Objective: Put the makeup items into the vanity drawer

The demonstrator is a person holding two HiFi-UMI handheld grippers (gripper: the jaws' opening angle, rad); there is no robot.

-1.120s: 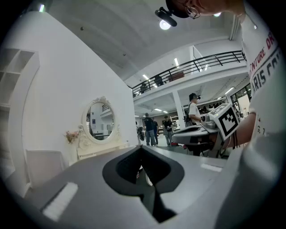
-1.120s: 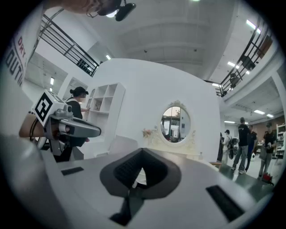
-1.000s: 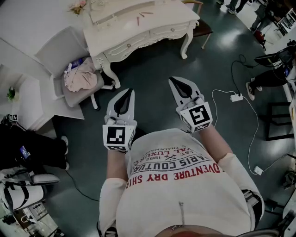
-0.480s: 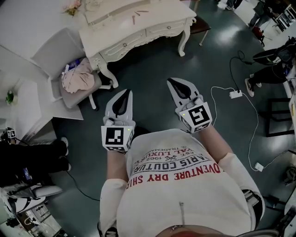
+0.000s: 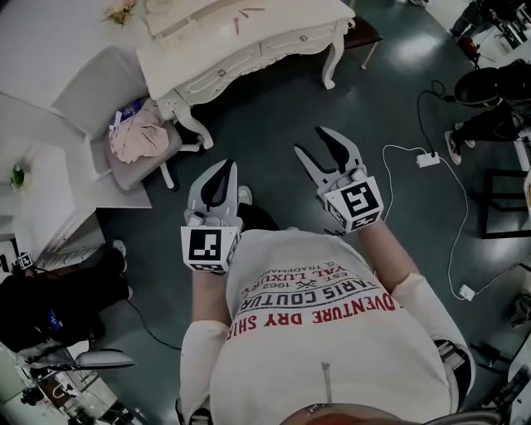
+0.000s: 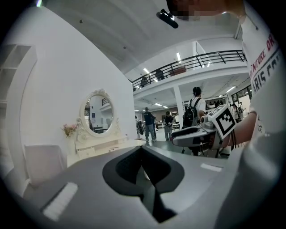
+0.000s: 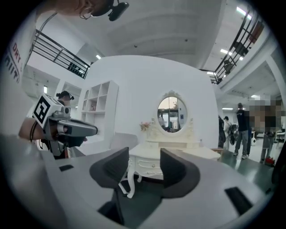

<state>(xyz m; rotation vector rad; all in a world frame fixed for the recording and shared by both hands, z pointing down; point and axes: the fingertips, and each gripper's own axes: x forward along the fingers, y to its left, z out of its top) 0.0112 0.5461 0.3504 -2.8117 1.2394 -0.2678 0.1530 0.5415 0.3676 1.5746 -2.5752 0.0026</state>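
Note:
The white vanity (image 5: 249,41) stands at the top of the head view, its drawers (image 5: 286,43) closed. Thin pink makeup items (image 5: 236,25) lie on its top. I hold both grippers in the air above the dark floor, well short of the vanity. My left gripper (image 5: 222,166) is shut and empty, its jaws (image 6: 142,150) meeting in its own view. The jaws of my right gripper (image 5: 314,141) are opening, with nothing between them. Through their gap (image 7: 144,163) I see the vanity (image 7: 165,156) and its oval mirror (image 7: 172,112).
A white chair with pink cloth (image 5: 137,137) stands left of the vanity, beside a white cabinet (image 5: 41,191). A dark stool (image 5: 365,33) sits behind the vanity. A white cable and power strip (image 5: 429,159) lie on the floor at right. People stand at the room's edges.
The right gripper's jaws have gone from shut to spread apart. The left gripper stays shut. The vanity has shifted slightly up and left in the head view.

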